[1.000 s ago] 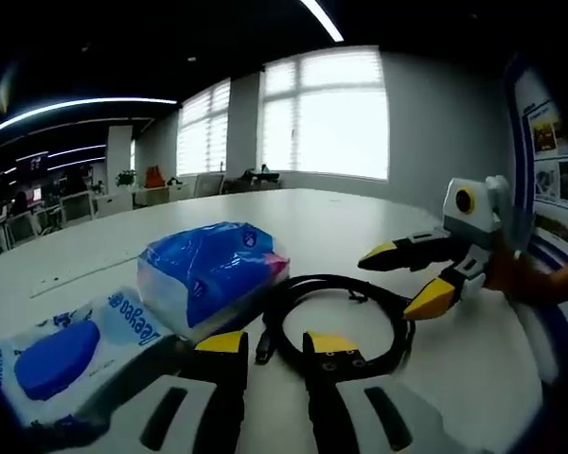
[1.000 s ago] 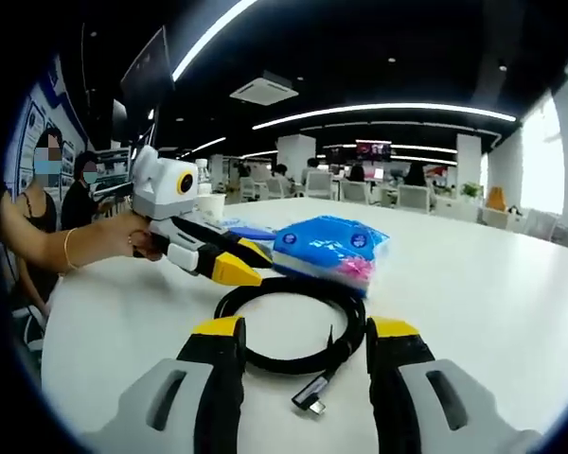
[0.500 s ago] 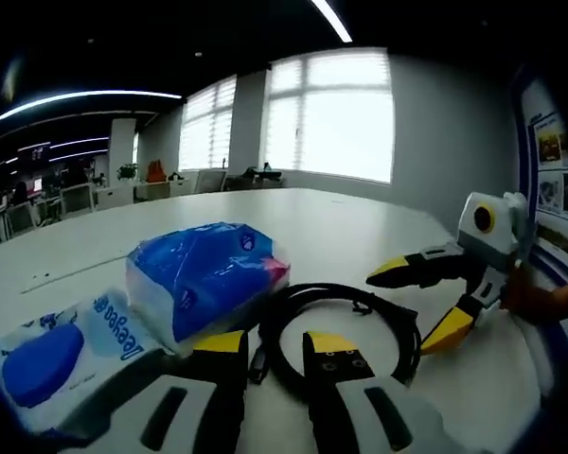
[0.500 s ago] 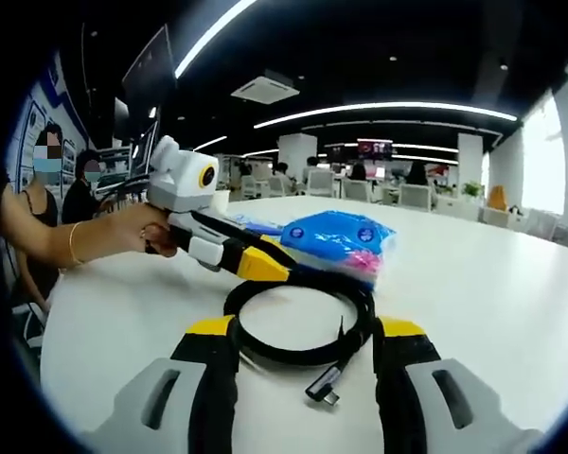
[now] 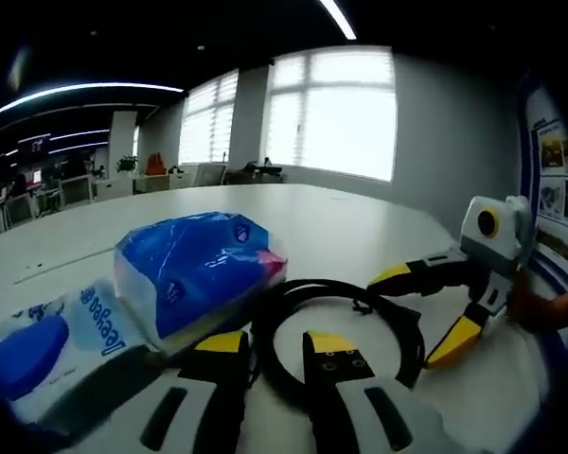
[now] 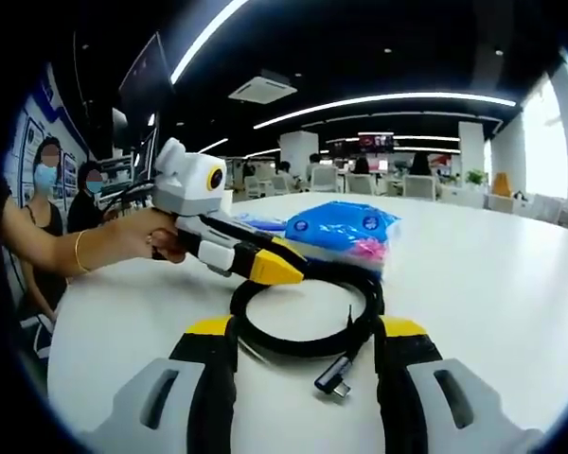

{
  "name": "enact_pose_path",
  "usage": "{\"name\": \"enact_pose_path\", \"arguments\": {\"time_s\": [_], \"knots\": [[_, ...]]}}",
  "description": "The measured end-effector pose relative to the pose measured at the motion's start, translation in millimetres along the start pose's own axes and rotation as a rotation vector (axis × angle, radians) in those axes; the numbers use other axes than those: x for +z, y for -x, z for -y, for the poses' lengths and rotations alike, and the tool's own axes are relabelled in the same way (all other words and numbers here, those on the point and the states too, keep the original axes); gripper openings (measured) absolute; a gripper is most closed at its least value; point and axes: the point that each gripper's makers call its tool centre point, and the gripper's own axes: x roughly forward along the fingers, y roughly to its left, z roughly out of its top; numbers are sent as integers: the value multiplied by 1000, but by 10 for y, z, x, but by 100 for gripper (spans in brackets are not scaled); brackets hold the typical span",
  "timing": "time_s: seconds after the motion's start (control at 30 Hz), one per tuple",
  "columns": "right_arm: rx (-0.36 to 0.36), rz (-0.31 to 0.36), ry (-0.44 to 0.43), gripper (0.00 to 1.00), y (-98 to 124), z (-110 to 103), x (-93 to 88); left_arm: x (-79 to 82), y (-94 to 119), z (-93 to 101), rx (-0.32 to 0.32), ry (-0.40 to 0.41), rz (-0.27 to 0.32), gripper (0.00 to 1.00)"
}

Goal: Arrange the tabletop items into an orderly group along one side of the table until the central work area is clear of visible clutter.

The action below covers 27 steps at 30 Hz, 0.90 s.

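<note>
Left gripper view, L to R: flat wipes pack (image 5: 40,346), blue tissue pack (image 5: 191,272), black cable coil (image 5: 333,320) on white table (image 5: 341,222). Left gripper (image 5: 273,342) narrow at coil's near edge; right gripper (image 5: 424,314) wide, straddling coil's far side.

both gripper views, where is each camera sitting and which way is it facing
Left gripper view: rides on the left gripper, looking along its jaws over the white table toward the windows; the coiled black cable, the blue tissue pack and the right gripper lie ahead.
Right gripper view: rides on the right gripper, facing the opposite way into the office; the person's hand holds the left gripper over the cable.
Shared: the cable, the tissue pack, the table, and each other's gripper.
</note>
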Motion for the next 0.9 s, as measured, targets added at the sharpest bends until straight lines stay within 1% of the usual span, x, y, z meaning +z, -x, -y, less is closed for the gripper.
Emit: {"name": "enact_pose_path", "arguments": {"time_s": [0.27, 0.43, 0.57, 0.7, 0.9], "knots": [[-2, -3, 7, 57, -6, -18, 4, -2, -10, 4, 3, 3, -1, 22], [0, -12, -4, 58, -6, -17, -37, -2, -14, -7, 6, 12, 2, 22], [-6, -19, 23, 59, -17, -32, -47, -2, -22, -12, 4, 15, -1, 22], [-19, -33, 52, 58, -24, -13, -67, -8, -31, -12, 2, -9, -11, 22], [-27, -41, 40, 59, -33, 21, -94, -13, -36, -3, -5, -28, -13, 20]]}}
